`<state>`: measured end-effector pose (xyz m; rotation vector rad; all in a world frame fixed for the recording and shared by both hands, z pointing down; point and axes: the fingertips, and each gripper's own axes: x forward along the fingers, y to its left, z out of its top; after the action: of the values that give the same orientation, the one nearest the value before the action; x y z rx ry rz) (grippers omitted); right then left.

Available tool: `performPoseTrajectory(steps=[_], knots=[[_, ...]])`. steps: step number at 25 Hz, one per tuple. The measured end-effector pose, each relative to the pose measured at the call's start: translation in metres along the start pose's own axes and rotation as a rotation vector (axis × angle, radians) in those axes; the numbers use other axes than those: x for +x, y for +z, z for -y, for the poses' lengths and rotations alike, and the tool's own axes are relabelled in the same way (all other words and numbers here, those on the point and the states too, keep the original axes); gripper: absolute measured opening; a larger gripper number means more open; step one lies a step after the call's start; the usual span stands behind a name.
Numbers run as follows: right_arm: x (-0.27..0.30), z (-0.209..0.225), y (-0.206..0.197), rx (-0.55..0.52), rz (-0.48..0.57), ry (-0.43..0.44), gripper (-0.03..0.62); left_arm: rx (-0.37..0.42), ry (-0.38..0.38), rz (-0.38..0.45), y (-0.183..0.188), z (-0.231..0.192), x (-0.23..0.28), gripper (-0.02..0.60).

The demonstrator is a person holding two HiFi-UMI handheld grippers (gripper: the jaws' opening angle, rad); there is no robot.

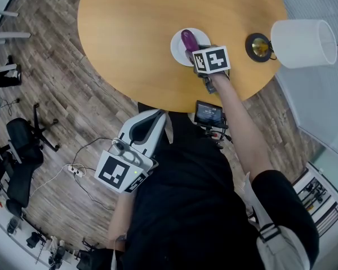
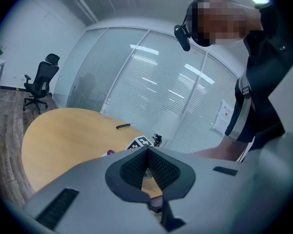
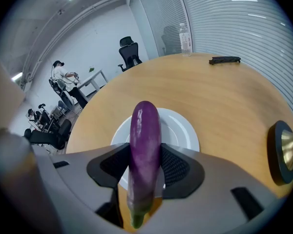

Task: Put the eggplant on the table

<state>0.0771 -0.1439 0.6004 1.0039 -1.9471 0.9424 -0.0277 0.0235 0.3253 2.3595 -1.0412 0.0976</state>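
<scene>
Right tongs (image 1: 191, 54) nose-down around eggplant (image 1: 187, 40)

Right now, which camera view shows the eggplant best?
The right gripper view: the eggplant fills the middle, clamped between the right gripper's jaws above the white plate. The head view shows only its purple end; the left gripper view, a tiny purple tip.

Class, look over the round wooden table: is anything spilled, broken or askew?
Nothing stands out. The long purple eggplant is gripped whole in the right tongs, over the round white plate.
</scene>
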Motion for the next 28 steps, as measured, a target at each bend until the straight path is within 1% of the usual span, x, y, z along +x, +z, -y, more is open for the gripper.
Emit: performPoseTrajectory(steps=[4, 10, 28], knots=[[0.002, -0.0022, -0.0016, -0.008, -0.006, -0.001, 0.204, 0.0, 0.005, -0.001, -0.002, -0.0006, -0.0016, 0.012], [0.0023, -0.003, -0.001, 0.012, 0.02, -0.001, 0.204, -0.003, 0.008, -0.002, -0.004, -0.0006, -0.0026, 0.011], [-0.0042, -0.0027, 0.0057, 0.018, 0.056, -0.008, 0.221, 0.014, 0.009, -0.003, -0.0022, 0.0036, -0.0047, 0.012]])
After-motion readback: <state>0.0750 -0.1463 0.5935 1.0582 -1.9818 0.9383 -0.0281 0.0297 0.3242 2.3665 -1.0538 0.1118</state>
